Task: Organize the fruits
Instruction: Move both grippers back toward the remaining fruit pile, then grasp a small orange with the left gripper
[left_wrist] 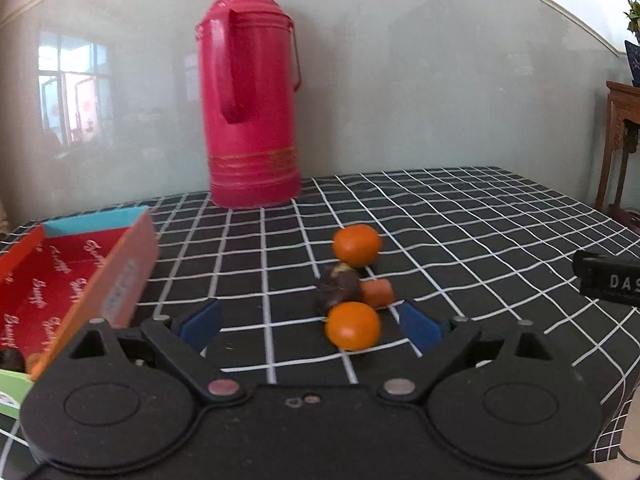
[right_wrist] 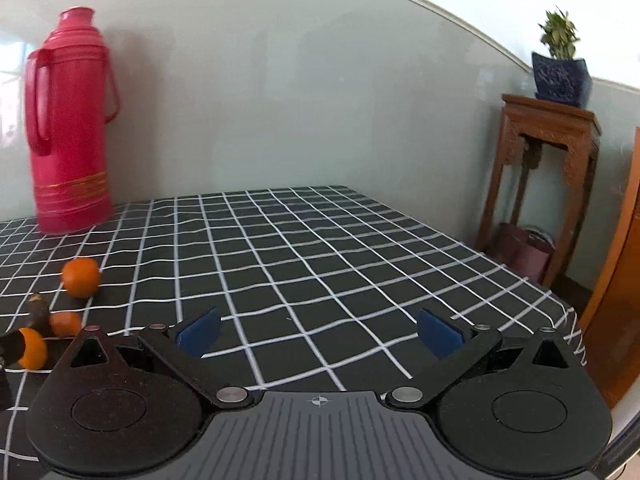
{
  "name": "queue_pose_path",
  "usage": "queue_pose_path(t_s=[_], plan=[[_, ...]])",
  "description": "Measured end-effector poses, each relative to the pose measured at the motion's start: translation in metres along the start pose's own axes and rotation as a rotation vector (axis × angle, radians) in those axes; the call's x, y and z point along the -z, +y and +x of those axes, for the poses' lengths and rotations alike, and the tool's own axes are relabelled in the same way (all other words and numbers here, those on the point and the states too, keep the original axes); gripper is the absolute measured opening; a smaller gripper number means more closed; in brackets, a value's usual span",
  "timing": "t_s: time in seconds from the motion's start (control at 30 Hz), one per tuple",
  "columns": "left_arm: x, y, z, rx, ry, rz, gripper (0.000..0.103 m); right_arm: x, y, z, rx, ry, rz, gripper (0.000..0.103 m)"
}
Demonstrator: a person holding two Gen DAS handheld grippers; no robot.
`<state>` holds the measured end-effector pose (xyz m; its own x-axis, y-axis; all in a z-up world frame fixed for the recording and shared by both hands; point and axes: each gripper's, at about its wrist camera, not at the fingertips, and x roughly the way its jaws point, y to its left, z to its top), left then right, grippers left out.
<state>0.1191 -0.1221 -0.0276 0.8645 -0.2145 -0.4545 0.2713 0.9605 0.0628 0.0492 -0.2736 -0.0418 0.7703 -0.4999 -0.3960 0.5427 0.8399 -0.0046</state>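
In the left wrist view a near orange (left_wrist: 353, 325) lies on the checked cloth between my left gripper's (left_wrist: 310, 326) open blue fingertips, closer to the right one. Behind it lie a dark fruit (left_wrist: 338, 286), a small orange piece (left_wrist: 377, 293) and a far orange (left_wrist: 357, 245). A red open box (left_wrist: 60, 276) stands at the left with a dark fruit (left_wrist: 10, 360) inside. My right gripper (right_wrist: 319, 332) is open and empty over bare cloth. In the right wrist view the far orange (right_wrist: 81, 277), the orange piece (right_wrist: 66, 323) and the near orange (right_wrist: 34, 348) lie at its left.
A tall red thermos (left_wrist: 250, 100) stands at the table's back by the wall. The right gripper's body (left_wrist: 608, 282) shows at the right edge of the left wrist view. A wooden stand (right_wrist: 548, 184) with a potted plant (right_wrist: 560, 68) is beyond the table's right edge.
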Motion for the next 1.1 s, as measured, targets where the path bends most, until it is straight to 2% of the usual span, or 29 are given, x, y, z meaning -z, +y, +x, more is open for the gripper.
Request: queue_pose_path(t_s=[0.2,0.27,0.43,0.5,0.57,0.67,0.9,1.1], plan=[[0.002,-0.015,0.014,0.012,0.037,0.018,0.081,0.001,-0.012,0.001,0.013,0.004,0.005,0.103],[0.002,-0.016,0.020,0.024,0.061,0.012,0.071,0.002,-0.014,0.004,0.013,0.015,0.009,0.103],[0.003,-0.014,0.032,0.036,0.109,-0.027,0.066,0.003,-0.016,0.006,0.010,0.028,0.010,0.103],[0.003,-0.013,0.034,0.043,0.118,-0.036,0.061,0.004,-0.015,0.006,0.008,0.028,0.009,0.103],[0.003,-0.013,0.035,0.045,0.112,-0.034,0.051,0.004,-0.015,0.007,0.006,0.031,0.007,0.103],[0.002,-0.013,0.033,0.057,0.102,-0.036,0.028,0.004,-0.013,0.007,0.000,0.035,0.005,0.103],[0.001,-0.009,0.031,0.054,0.090,-0.053,0.026,0.004,-0.007,0.007,-0.019,0.033,-0.004,0.103],[-0.002,-0.010,0.021,0.016,0.029,-0.016,0.025,0.003,-0.003,0.006,-0.031,0.031,-0.012,0.103]])
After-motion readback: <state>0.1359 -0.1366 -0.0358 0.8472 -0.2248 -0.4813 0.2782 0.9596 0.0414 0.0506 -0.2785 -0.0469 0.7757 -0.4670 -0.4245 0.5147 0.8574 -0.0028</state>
